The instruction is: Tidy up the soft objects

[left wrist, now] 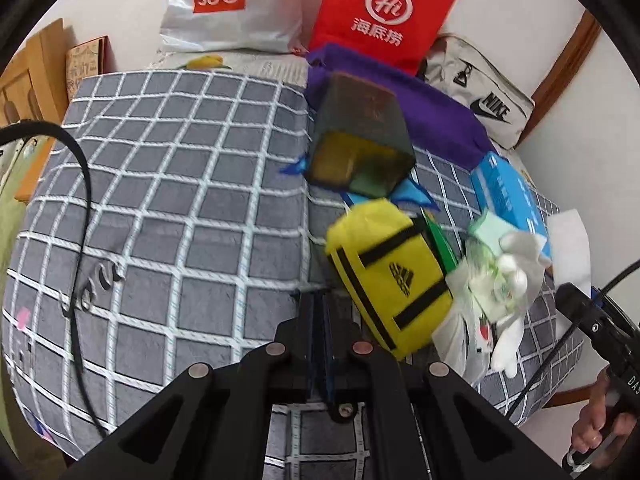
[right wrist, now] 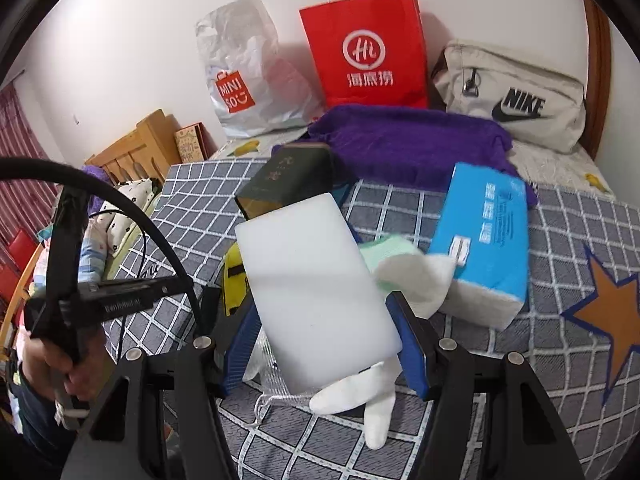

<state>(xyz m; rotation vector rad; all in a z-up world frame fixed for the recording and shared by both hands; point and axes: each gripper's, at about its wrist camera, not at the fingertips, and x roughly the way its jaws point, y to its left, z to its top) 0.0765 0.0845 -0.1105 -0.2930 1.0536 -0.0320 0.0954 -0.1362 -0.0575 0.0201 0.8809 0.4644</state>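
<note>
R gripper (right wrist: 326, 316) clamped on a white foam block (right wrist: 316, 292), blue pads against both its long sides; block held tilted above the bed, over a white glove (right wrist: 360, 396) lying on the grey checked blanket (right wrist: 520, 360). L gripper (left wrist: 320, 300) fully closed w/ nothing between its fingers, tips low over the blanket just beside a yellow pouch (left wrist: 388, 272).

Pile sits toward the blanket's far-right part: yellow pouch, dark box (left wrist: 360, 140) behind it, green cloth (right wrist: 390, 254), blue tissue pack (right wrist: 484, 240) w/ one end on the glove. Purple cloth (right wrist: 412, 140) along the blanket's far edge. Against the wall at the bed's far edge: white plastic bag (right wrist: 244, 68), red paper bag (right wrist: 364, 52), beige Nike bag (right wrist: 512, 96). Orange star patch (right wrist: 608, 316) at the blanket's right edge.
</note>
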